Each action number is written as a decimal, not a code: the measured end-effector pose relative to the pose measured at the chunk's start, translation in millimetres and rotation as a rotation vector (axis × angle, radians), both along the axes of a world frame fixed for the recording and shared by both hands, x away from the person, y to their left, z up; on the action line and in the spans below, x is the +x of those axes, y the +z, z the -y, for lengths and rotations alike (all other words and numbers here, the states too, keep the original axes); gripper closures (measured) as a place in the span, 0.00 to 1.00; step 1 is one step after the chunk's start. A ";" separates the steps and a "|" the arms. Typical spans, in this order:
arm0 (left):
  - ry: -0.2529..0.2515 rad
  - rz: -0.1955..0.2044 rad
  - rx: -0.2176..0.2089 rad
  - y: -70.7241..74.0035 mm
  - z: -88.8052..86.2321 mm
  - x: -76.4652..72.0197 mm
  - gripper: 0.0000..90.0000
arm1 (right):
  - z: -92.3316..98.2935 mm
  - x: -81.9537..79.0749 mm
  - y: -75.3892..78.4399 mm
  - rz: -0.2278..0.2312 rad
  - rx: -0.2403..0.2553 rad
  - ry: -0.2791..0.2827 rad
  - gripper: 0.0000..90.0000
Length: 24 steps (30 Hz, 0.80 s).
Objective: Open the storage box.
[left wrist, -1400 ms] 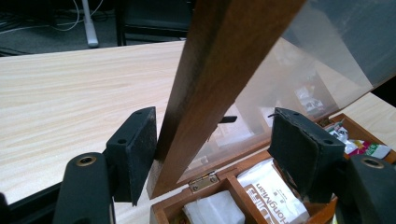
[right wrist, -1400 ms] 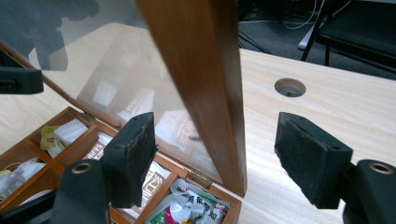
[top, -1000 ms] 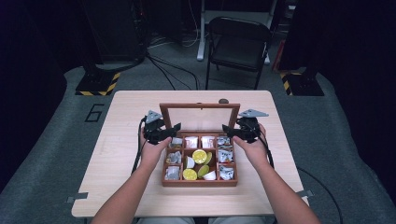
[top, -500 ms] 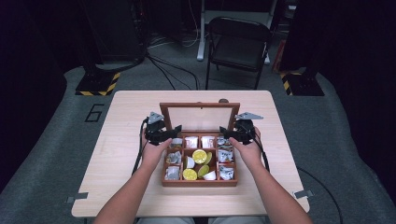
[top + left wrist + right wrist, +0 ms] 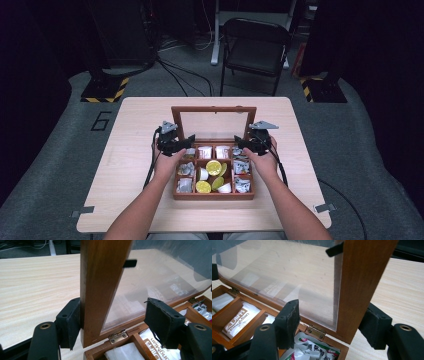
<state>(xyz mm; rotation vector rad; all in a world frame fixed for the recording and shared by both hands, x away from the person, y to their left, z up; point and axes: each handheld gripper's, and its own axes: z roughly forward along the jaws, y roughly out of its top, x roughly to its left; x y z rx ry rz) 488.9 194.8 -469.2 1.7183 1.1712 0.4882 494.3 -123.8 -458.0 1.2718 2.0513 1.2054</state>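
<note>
- My left claw [image 5: 115, 327] straddled the upright glass-paned wooden lid [image 5: 100, 290] of the brown compartment box [image 5: 213, 172], one pad touching, not clenched.
- My right claw [image 5: 332, 327], just closing, straddled the lid's 3 o'clock post, gaps showing.
- The box sat mid-desk [image 5: 125, 150].

Box [image 5: 212, 192]: dark reddish wood, smooth satin finish; lid [image 5: 100, 285] same wood framing a clear glossy pane, faintly scuffed; hinges [image 5: 315, 330] brass-coloured metal; desk [image 5: 135, 120] pale matt wood-grain laminate; fingers [image 5: 161, 320] matt black, pads rough and frayed; sachets [image 5: 312, 350] glossy crinkled plastic.
</note>
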 end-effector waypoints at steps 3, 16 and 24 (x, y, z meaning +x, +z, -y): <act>-0.003 -0.006 0.010 -2.4 0.4 1.7 0.35 | -0.3 1.4 -1.3 -0.006 0.001 -0.003 0.40; 0.004 -0.024 -0.003 -5.9 -0.7 8.5 0.37 | -2.8 7.7 -4.0 -0.009 -0.007 -0.032 0.42; 0.015 -0.042 0.033 -4.9 1.6 14.8 0.39 | -4.3 13.1 -5.9 -0.023 -0.001 -0.057 0.43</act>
